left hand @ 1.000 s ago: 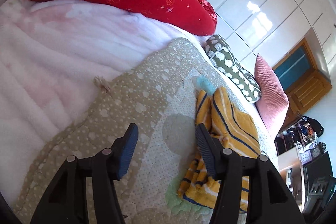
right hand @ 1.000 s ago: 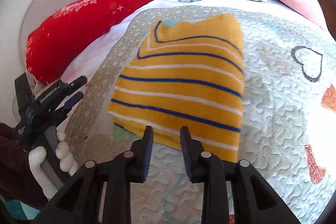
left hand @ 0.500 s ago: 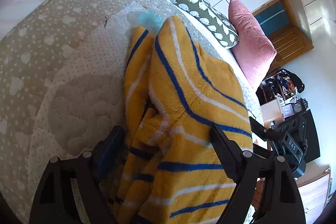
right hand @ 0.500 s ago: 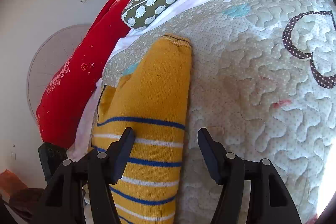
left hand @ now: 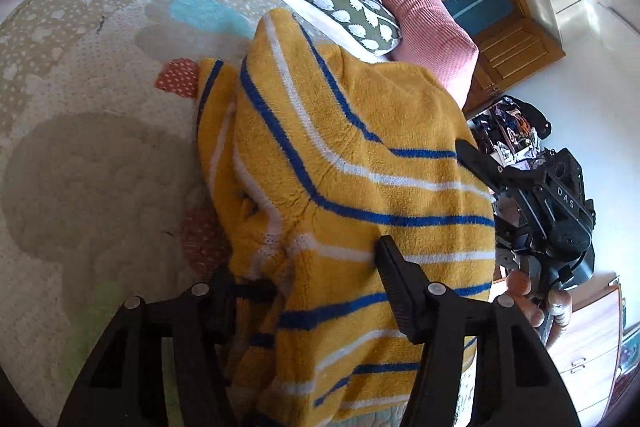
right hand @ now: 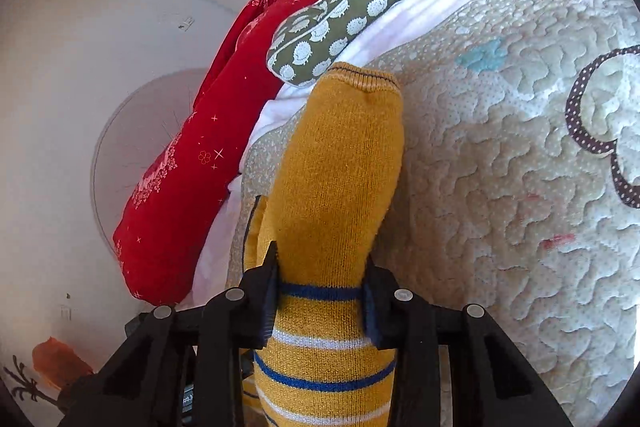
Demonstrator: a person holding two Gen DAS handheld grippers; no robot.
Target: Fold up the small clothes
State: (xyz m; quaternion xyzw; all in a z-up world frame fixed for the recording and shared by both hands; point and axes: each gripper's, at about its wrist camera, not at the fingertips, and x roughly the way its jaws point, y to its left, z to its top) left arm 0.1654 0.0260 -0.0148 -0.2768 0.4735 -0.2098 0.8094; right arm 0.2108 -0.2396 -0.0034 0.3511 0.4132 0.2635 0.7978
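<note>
The right gripper (right hand: 320, 301) has just been closing and now pinches a sleeve (right hand: 344, 179) of the yellow striped sweater (left hand: 360, 187) between its pads — the sleeve's long axis runs straight ahead from the jaws toward its cuff, lying on the quilted bedspread (right hand: 500, 167). The left gripper (left hand: 308, 291) has likewise been closing, and bunched sweater fabric at the garment's other side sits clamped between its fingers. The body of the sweater lies heaped between the two grippers, so each hand holds its own side. Beyond lie a green patterned pillow (right hand: 356, 11), a red cushion (right hand: 192, 167) and a pink cushion (left hand: 428, 23). The only legible writing — "DAS" — is on the right gripper's body, seen from the left wrist.
</note>
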